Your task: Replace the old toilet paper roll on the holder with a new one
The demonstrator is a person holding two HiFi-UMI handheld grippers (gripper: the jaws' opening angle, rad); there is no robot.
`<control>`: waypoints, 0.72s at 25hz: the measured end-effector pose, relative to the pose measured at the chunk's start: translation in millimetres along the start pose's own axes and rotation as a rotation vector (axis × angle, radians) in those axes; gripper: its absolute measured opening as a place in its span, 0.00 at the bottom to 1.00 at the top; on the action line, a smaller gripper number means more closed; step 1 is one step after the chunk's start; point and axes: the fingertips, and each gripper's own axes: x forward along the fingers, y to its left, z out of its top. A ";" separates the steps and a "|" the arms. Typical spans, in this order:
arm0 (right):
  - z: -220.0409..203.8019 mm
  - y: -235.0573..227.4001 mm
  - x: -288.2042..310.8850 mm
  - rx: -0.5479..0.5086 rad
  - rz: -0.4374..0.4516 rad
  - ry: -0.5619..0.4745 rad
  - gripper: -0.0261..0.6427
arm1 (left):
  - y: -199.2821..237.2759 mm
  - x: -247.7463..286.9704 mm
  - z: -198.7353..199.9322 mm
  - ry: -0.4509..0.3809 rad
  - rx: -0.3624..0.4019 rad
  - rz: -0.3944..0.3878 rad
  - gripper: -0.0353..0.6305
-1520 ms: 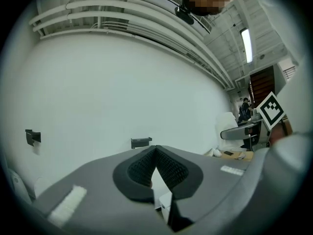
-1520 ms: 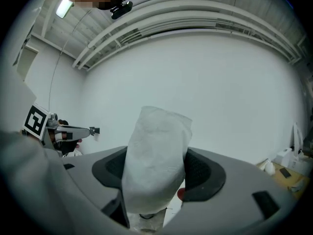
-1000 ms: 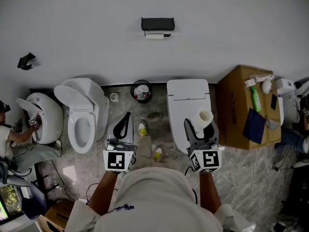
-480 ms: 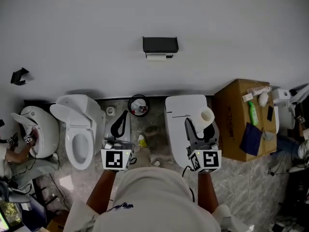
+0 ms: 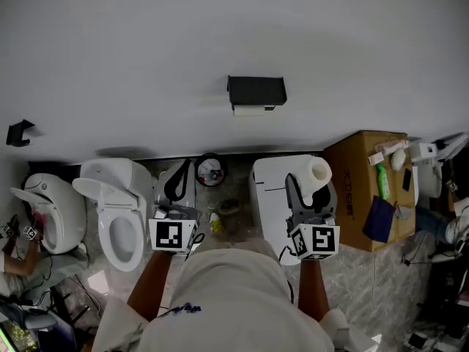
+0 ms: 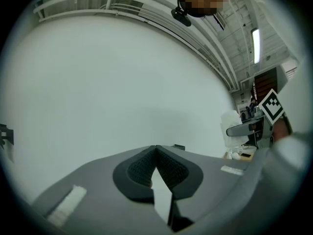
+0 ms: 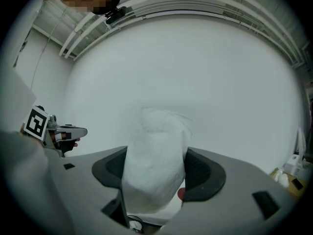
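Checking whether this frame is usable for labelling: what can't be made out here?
- Old roll: head view, too small and half under the holder, so the paper left is unclear.
- Holder: right gripper view, hidden behind the new roll held in the right gripper.
- Items on the box: head view, too small to name.
- Person at the left edge: head view, cut off.

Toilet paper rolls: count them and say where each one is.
2. A full roll sits in the right gripper's jaws; a thin roll hangs under the black holder on the wall. More may be hidden.
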 end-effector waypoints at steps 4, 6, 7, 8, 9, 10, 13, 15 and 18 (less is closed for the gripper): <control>-0.4 2.6 18.4 -0.002 -0.004 0.010 0.50 | 12.2 19.7 -13.0 0.071 -0.009 -0.005 0.05; -1.7 0.5 28.1 -0.006 0.003 0.020 0.50 | 11.0 30.7 -18.6 0.087 -0.008 -0.016 0.05; -2.1 -2.0 33.4 -0.010 0.006 0.023 0.50 | 8.6 38.3 -18.9 0.070 -0.013 -0.023 0.06; -2.3 -5.0 38.5 -0.012 0.007 0.026 0.50 | 5.3 45.7 -21.4 0.063 -0.013 -0.034 0.06; -2.4 -8.4 43.2 -0.013 0.009 0.028 0.50 | 1.6 52.2 -26.8 0.072 -0.004 -0.046 0.06; -2.4 -12.4 47.7 -0.012 0.010 0.028 0.50 | -2.3 58.3 -32.2 0.090 0.014 -0.058 0.06; -0.7 -27.9 61.1 -0.006 0.022 0.026 0.50 | -16.8 80.2 -31.8 0.087 0.096 -0.074 0.06; 0.9 -36.6 69.8 -0.003 0.033 0.026 0.50 | -26.7 93.1 -33.3 0.093 0.167 -0.079 0.06; 4.2 -46.0 83.3 0.005 0.045 0.015 0.50 | -38.6 111.9 -54.6 0.168 0.256 -0.100 0.12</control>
